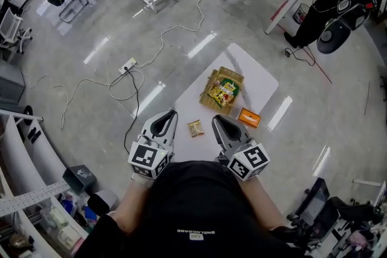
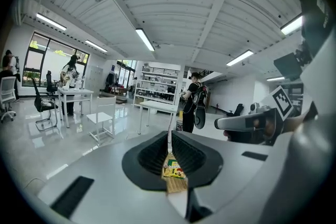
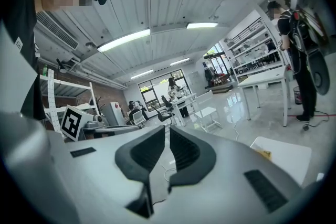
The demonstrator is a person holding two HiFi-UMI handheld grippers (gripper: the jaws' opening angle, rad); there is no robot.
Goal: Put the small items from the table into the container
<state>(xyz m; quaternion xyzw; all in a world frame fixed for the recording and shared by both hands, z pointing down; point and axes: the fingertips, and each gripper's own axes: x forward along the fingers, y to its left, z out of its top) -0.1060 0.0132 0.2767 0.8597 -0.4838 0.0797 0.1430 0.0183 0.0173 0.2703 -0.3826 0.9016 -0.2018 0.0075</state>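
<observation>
Jaws of the left gripper [image 1: 172, 115] are closed and empty; those of the right gripper [image 1: 216, 119] stand narrowly apart, empty. Small brown packet [image 1: 195, 128] lies on the worktop [image 1: 257, 72] between both grippers, touching neither.

The person wears a black top [image 1: 193, 205] with small white lettering at the collar, filling the head view at 6 o'clock. The left gripper [image 1: 165, 123] and right gripper [image 1: 219, 124] have pale grey shells and black ribbed jaw pads. A marker cube [image 1: 149, 157] of black-and-white squares sits at each one's 6 o'clock end.
</observation>
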